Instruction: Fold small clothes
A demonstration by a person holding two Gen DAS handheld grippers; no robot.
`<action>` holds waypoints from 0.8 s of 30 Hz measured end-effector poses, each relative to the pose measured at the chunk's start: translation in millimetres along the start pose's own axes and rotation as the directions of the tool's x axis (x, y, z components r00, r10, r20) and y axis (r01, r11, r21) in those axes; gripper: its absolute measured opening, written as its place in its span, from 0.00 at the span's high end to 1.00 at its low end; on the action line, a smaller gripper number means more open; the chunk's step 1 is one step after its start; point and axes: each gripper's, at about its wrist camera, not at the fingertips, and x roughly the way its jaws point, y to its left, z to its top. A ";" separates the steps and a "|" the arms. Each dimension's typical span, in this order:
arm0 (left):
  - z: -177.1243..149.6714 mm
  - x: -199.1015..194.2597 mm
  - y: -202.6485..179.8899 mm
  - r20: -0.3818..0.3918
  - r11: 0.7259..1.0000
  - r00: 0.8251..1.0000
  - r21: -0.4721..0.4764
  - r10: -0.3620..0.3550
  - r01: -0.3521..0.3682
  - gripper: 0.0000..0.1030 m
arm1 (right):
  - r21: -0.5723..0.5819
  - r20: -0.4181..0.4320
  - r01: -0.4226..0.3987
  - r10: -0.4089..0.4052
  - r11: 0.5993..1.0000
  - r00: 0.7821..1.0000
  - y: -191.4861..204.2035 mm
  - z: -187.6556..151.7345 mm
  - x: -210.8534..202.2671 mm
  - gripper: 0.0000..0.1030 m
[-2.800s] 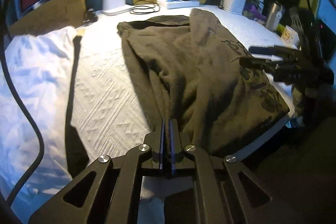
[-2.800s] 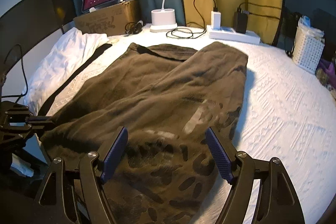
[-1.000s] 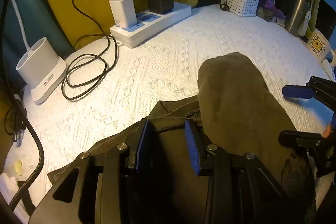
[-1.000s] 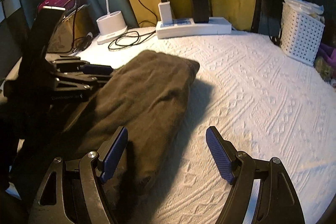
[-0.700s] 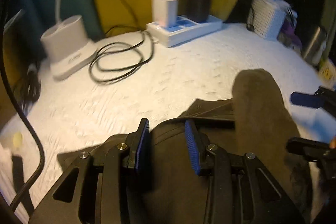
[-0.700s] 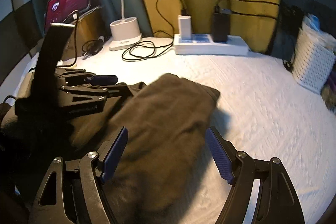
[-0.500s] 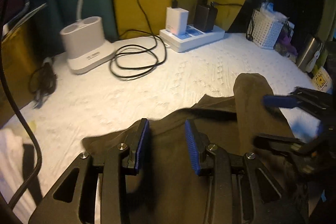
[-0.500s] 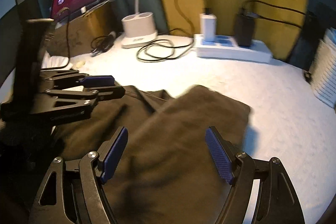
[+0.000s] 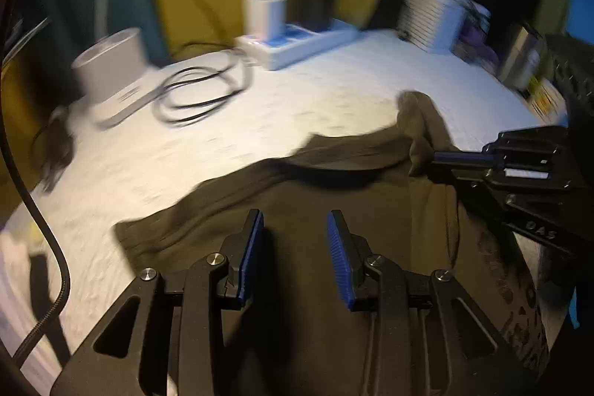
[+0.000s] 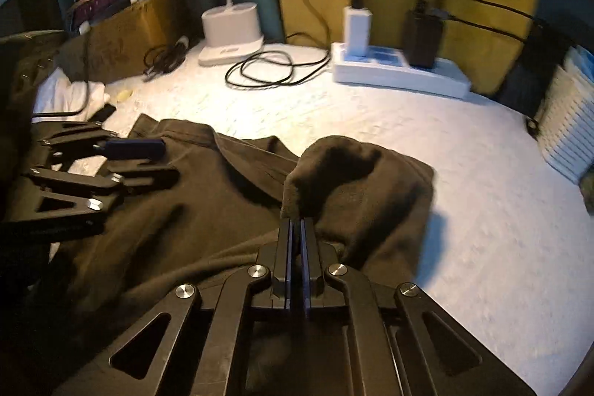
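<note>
A dark brown garment (image 10: pixel 208 206) lies spread on the white textured bedspread (image 10: pixel 482 195), with its far edge bunched toward the lamp base (image 10: pixel 232 32) and the power strip (image 10: pixel 397 71). The right claw (image 10: pixel 296 229) has just snapped its jaws together and now pinches a raised fold at the garment's far right corner, so the cloth humps up just beyond its tips. In the left wrist view this same claw comes in from the right with the cloth corner caught in its tips. The left claw (image 9: pixel 295 240) sits over the near left part of the garment (image 9: pixel 334 195), jaws partly apart, cloth lying beneath and between the blue pads (image 9: pixel 338 255); whether they press on the cloth I cannot tell. A coiled black cable (image 10: pixel 274 71) lies on the bedspread beyond the garment.
</note>
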 end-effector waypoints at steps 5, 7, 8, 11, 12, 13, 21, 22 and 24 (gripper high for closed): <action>14.9 23.7 -37.0 -0.065 0.990 0.998 0.134 -0.023 0.031 0.66 | 0.066 0.037 -0.009 0.007 0.998 0.999 -18.5 -20.3 -23.4 0.97; 21.3 36.7 -51.6 -0.093 0.984 0.995 0.175 -0.022 0.038 0.66 | 0.098 0.057 -0.014 0.009 0.995 0.998 -27.6 -29.4 -33.7 0.97; 23.3 40.5 -56.4 -0.096 0.981 0.995 0.190 -0.012 0.030 0.66 | 0.113 0.063 -0.020 0.013 0.993 0.998 -31.4 -33.5 -37.2 0.97; 35.6 51.4 -68.4 -0.091 0.976 0.996 0.218 0.024 -0.004 0.66 | 0.151 0.074 -0.036 0.025 0.988 0.997 -40.2 -47.3 -44.3 0.97; 40.8 53.2 -70.2 -0.080 0.976 0.996 0.218 0.034 -0.016 0.66 | 0.162 0.076 -0.043 0.031 0.986 0.997 -42.1 -52.1 -45.2 0.97; 44.4 54.4 -70.2 -0.066 0.976 0.997 0.215 0.039 -0.024 0.66 | 0.168 0.077 -0.048 0.036 0.985 0.996 -42.6 -54.6 -45.3 0.97; 60.3 51.2 -44.5 0.007 0.992 0.994 0.063 0.109 -0.109 0.66 | 0.173 0.113 -0.085 0.066 0.981 0.991 -47.1 -57.9 -51.6 0.97; 59.6 47.7 -47.6 0.009 0.993 0.995 0.065 0.096 -0.096 0.66 | 0.172 0.115 -0.088 0.069 0.981 0.991 -47.9 -55.5 -50.1 0.97; 55.7 39.9 -56.5 -0.001 0.994 0.998 0.097 0.059 -0.059 0.66 | 0.170 0.119 -0.093 0.074 0.981 0.990 -48.9 -52.3 -48.7 0.97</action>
